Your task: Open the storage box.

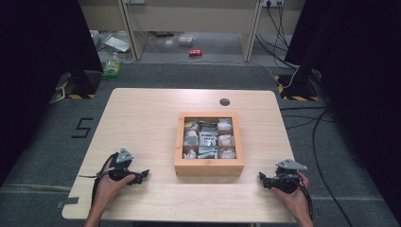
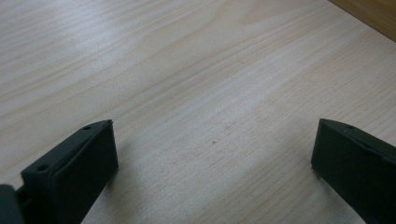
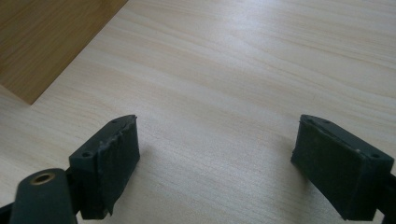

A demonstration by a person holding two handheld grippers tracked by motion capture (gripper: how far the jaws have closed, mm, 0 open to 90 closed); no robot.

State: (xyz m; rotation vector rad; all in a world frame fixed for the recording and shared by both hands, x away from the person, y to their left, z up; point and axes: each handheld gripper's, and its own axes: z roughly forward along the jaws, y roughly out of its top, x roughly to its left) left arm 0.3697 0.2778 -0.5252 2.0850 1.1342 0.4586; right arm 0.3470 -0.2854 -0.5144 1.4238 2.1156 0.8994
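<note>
Red can (image 1: 195, 52) and green bottle (image 1: 112, 67) on the grey floor beyond the table (image 1: 142, 113).

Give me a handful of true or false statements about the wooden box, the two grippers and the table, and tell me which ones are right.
1. The wooden box has compartments holding small items. True.
2. The left gripper grips a packet from the box. False: its jaws stand open over bare table.
3. The right gripper is open with nothing between its jaws. True.
4. Both grippers are inside the box. False: they rest on the table, one at each side of it.
5. A dark round hole lies in the table beyond the box. True.
</note>
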